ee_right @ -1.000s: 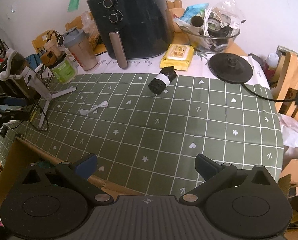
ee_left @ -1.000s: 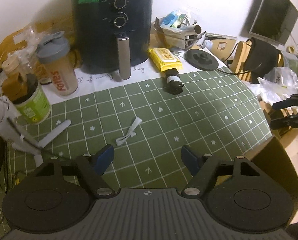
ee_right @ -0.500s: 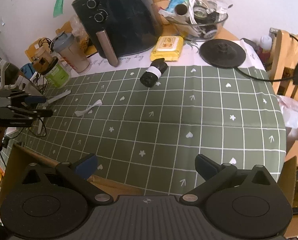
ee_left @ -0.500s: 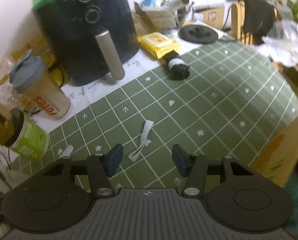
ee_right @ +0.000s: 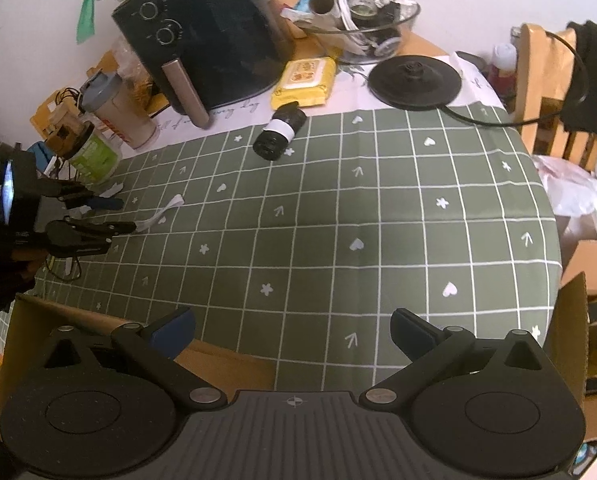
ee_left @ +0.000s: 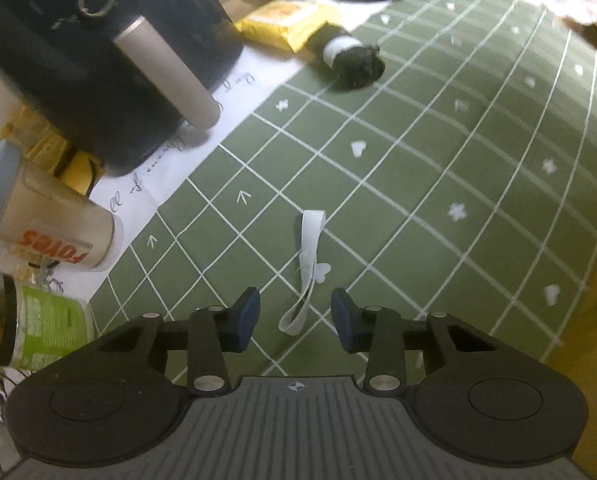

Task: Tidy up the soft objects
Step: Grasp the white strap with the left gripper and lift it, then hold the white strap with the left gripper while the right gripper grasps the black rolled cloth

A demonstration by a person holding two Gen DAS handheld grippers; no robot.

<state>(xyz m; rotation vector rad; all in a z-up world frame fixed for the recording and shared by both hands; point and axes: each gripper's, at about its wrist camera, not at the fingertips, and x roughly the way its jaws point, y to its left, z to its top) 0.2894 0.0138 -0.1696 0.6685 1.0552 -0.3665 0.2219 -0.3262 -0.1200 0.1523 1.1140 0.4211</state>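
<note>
We are lining up our left gripper (ee_left: 294, 318), fingers spread, around the near end of the white strap (ee_left: 305, 272) on the tabletop (ee_left: 438, 200); next we must lower and pinch it, while our right gripper (ee_right: 292, 330) waits spread wide

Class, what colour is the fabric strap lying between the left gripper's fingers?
White. The strap shows best in the left wrist view.
</note>
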